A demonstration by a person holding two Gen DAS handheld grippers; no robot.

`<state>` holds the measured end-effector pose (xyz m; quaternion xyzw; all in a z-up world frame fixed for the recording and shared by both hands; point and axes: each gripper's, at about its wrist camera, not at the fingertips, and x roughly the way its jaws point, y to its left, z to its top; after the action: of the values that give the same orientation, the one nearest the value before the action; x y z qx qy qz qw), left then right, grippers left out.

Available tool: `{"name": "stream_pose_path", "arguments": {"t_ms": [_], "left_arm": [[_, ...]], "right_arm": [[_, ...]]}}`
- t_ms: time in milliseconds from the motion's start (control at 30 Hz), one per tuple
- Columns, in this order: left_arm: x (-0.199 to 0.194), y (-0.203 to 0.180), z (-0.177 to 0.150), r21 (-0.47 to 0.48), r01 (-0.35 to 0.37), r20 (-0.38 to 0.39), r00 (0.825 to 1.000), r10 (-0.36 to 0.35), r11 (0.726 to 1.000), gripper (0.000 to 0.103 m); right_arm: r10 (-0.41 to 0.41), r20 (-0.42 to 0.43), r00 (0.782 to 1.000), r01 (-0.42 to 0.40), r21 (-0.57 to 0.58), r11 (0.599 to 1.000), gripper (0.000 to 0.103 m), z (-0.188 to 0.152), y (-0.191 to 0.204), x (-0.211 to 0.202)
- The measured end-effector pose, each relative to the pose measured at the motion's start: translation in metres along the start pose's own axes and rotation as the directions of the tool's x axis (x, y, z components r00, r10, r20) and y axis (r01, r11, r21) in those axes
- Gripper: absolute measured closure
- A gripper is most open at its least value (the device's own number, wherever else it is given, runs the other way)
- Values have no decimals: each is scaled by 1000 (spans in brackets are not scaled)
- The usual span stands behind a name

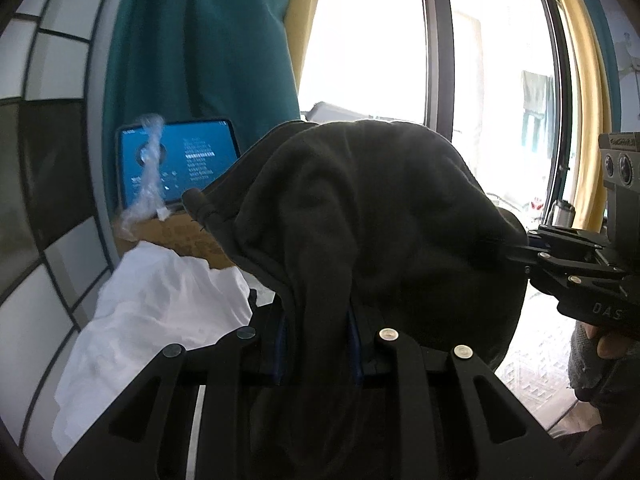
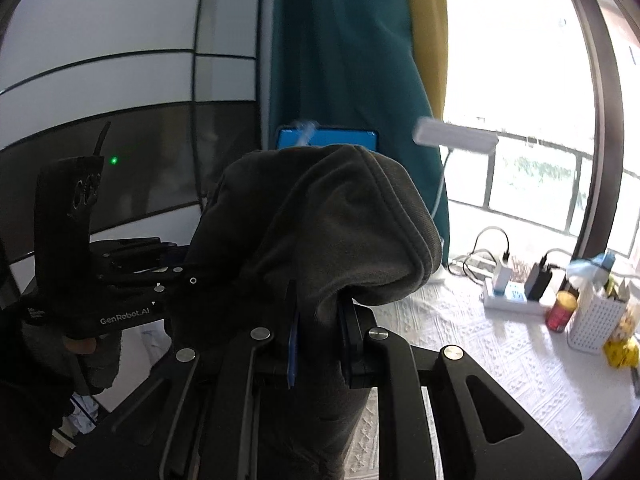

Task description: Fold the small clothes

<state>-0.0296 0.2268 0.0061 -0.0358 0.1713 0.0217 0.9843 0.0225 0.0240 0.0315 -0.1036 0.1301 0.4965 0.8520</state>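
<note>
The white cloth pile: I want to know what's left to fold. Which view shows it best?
The left wrist view. The white cloth pile lies crumpled at lower left, mostly unobstructed, beside the dark garment held up by both grippers. The right wrist view shows none of it; the garment and the left gripper block that side.

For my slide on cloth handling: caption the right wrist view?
Right gripper and left gripper hold a dark grey knit garment above the white textured tablecloth.
</note>
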Motion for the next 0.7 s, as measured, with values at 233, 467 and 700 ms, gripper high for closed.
{"name": "stream_pose_path", "arguments": {"t_ms": [233, 467, 700], "left_arm": [[30, 4, -4, -13, 21, -67, 998, -22, 1000, 80], [56, 11, -11, -35, 34, -121, 992, -38, 999, 80], [86, 14, -14, -39, 49, -180, 982, -55, 998, 80]], "right_arm": [[-2, -46, 999, 4, 42, 999, 86, -10, -21, 27], [2, -96, 995, 5, 70, 998, 86, -20, -38, 55], [-3, -151, 989, 21, 115, 993, 86, -33, -62, 82]]}}
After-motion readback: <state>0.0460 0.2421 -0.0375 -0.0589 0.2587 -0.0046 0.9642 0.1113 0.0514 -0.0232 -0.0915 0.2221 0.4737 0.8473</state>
